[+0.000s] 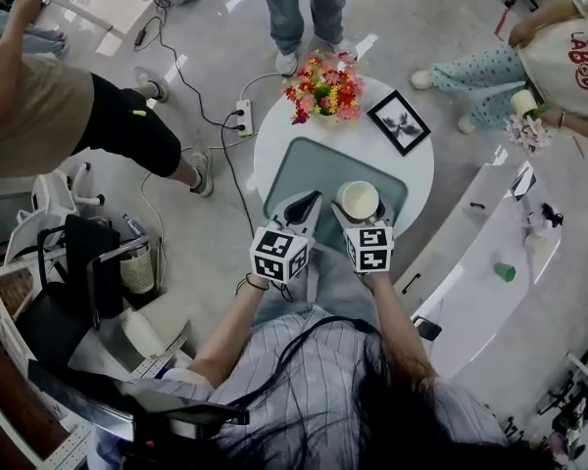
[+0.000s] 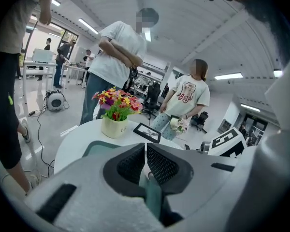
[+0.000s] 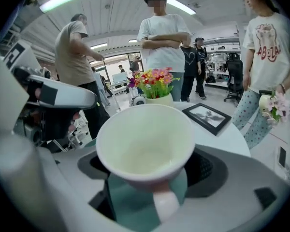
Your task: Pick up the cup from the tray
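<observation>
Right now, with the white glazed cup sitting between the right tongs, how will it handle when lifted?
The white glazed cup looks stiff and probably breakable if dropped. Its smooth, tapering wall may slip in the right tongs. It looks empty, so likely light.

— Where does the head view look from?
— From high overhead, steeply down on the round tabletop [image 1: 272, 145].
— And the two gripper views?
— Low, just behind their own fingers [image 2: 130, 164], facing out across it. The cup [image 3: 145, 144] fills the middle of the right one. All three share the flowers [image 2: 117, 103] and picture frame [image 3: 206, 116].
</observation>
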A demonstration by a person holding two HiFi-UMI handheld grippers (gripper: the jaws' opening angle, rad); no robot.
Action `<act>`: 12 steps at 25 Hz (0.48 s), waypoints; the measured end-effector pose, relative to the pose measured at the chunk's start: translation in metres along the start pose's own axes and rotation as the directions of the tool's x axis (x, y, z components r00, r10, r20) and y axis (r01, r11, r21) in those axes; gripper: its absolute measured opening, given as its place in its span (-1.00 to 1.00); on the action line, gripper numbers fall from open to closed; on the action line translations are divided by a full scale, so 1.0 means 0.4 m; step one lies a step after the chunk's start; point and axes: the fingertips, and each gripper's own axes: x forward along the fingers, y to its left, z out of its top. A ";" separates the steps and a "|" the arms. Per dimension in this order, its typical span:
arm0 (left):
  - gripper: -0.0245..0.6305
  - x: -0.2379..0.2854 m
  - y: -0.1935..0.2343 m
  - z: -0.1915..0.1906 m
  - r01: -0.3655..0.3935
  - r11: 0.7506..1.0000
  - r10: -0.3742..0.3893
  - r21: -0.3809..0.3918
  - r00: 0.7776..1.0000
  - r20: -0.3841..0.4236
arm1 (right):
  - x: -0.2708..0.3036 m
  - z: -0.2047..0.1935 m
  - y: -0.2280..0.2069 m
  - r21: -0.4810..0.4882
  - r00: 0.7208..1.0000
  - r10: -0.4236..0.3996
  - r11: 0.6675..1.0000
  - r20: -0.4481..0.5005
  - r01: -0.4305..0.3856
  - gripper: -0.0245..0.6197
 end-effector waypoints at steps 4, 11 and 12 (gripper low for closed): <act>-0.85 0.000 -0.032 -0.002 0.006 1.000 -0.006 0.001 1.000 0.019 | -0.043 0.025 -0.007 0.012 1.000 0.003 1.000 0.010 -0.003 0.36; -0.85 -0.013 -0.073 0.021 -0.023 1.000 0.023 0.002 0.996 0.084 | -0.116 0.070 -0.018 0.071 1.000 0.015 0.997 0.028 -0.017 0.35; -0.85 -0.019 -0.078 0.024 -0.033 0.999 0.033 0.000 0.995 0.095 | -0.127 0.074 -0.019 0.080 0.999 0.020 0.997 0.032 -0.023 0.35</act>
